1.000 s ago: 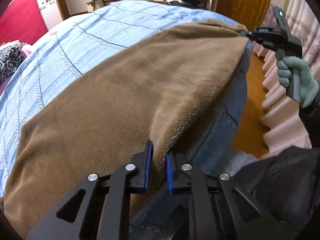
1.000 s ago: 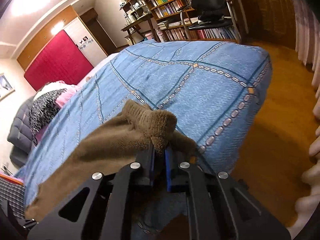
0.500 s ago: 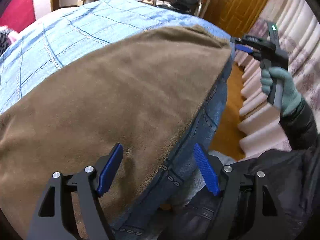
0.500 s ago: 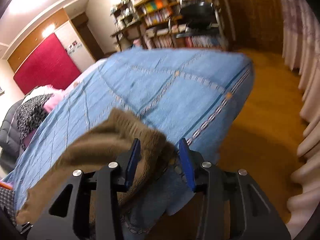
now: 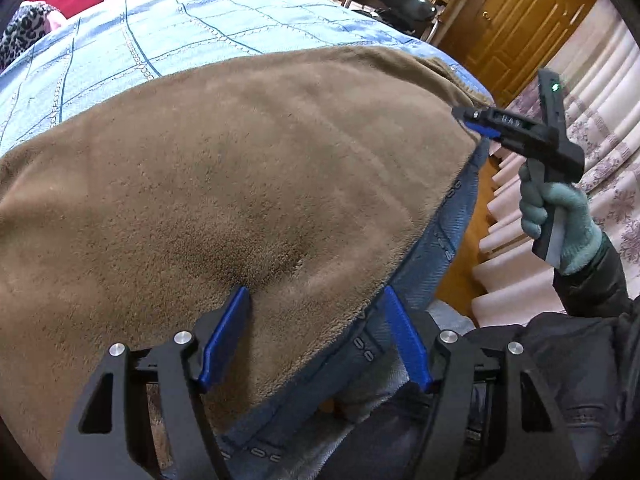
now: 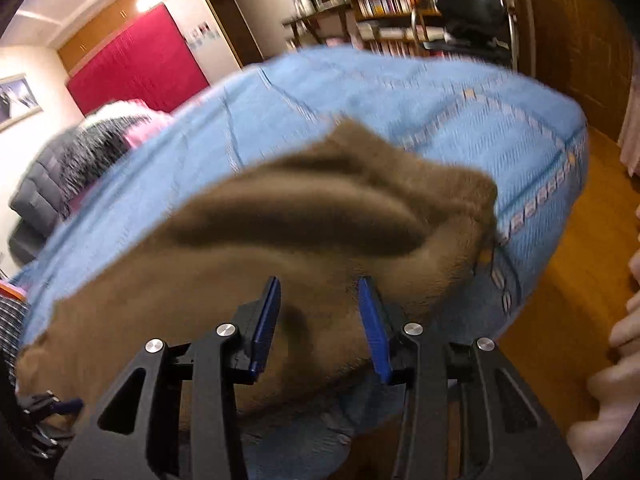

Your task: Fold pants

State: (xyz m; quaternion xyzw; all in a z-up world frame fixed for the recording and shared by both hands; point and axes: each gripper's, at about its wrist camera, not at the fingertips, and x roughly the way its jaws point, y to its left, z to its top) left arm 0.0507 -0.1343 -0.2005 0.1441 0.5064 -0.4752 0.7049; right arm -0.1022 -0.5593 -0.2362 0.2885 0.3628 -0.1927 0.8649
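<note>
The brown fleece pants (image 5: 224, 168) lie doubled on the bed (image 5: 192, 20) — further folds remain; left hand-held gripper (image 5: 316, 336) closing, pressing nothing, right hand-held gripper (image 6: 318, 324) apart.

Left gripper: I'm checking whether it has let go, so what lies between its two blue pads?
In the left wrist view, the left gripper has the brown pants' near edge and the blue bedspread between its closing jaws; neither pad presses the fabric.

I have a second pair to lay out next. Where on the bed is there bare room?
Bare blue bedspread lies beyond the brown pants, up to the leopard-print pillow and the bookshelf end. The near edge is crowded: the pants run along it, with the left gripper and right gripper over them.
</note>
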